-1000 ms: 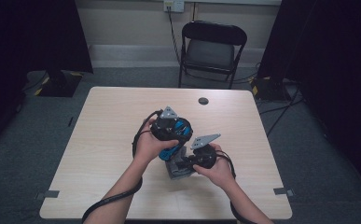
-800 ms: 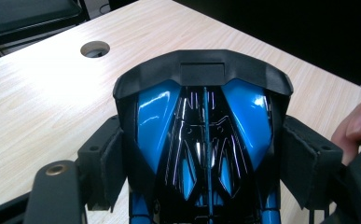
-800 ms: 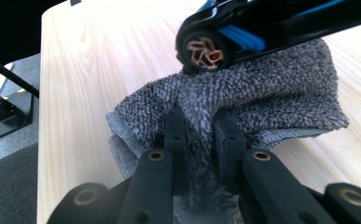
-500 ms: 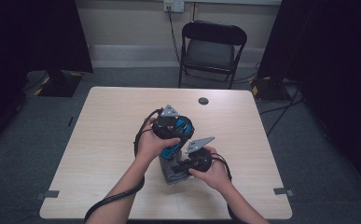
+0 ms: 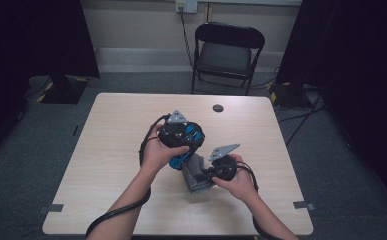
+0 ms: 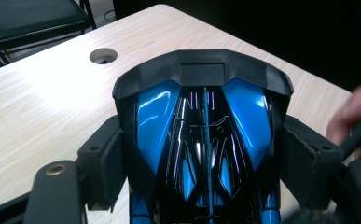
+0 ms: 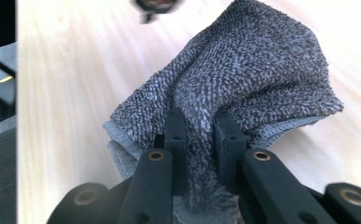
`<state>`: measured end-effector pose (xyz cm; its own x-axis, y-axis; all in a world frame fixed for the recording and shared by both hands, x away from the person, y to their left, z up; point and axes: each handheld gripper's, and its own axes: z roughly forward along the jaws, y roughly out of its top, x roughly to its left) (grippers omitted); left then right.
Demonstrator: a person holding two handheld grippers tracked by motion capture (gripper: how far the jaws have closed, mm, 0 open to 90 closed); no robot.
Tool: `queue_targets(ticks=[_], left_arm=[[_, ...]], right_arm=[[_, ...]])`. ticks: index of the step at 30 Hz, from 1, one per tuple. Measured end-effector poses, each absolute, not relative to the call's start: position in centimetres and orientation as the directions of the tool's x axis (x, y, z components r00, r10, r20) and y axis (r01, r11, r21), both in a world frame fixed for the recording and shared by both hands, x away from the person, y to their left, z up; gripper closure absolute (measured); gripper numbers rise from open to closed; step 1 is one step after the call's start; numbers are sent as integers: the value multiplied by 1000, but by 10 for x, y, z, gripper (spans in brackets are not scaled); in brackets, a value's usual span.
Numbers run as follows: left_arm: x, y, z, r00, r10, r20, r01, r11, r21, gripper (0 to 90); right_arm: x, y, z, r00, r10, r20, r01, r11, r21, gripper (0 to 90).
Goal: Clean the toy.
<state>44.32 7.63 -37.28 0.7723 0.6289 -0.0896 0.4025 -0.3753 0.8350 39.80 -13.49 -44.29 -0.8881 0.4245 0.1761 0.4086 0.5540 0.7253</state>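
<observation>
Wiping is pending. Left gripper (image 6: 201,186) clamps the glossy blue-and-black plastic toy car (image 6: 201,140) above the light wooden table (image 5: 111,150). Right gripper (image 7: 199,126) pinches the grey terry cloth (image 7: 253,79), which lies bunched on the table just beside the car, not yet touching it.

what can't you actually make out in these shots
- Glossy blue and black plastic object clamped in the left hand-held gripper: its lower end is cut off by the bottom edge of the left gripper view; in the high view the person's left hand covers much of it.
- Grey terry cloth pinched by the right hand-held gripper: its near end is hidden behind the jaws.
- Dark shape at the top edge of the right gripper view: blurred and cut off.
</observation>
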Motion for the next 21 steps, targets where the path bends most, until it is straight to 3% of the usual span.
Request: queue_targets(ticks=[10,21], left_arm=[[437,85,-378,781,619,-85,403,-396,825,255],[429,90,-390,793,603,-82,409,-428,806,255]], right_arm=[[413,-167,-431,-837,523,161,455,500,737,785],[418,-169,-421,-829,543,137,450,500,740,785]])
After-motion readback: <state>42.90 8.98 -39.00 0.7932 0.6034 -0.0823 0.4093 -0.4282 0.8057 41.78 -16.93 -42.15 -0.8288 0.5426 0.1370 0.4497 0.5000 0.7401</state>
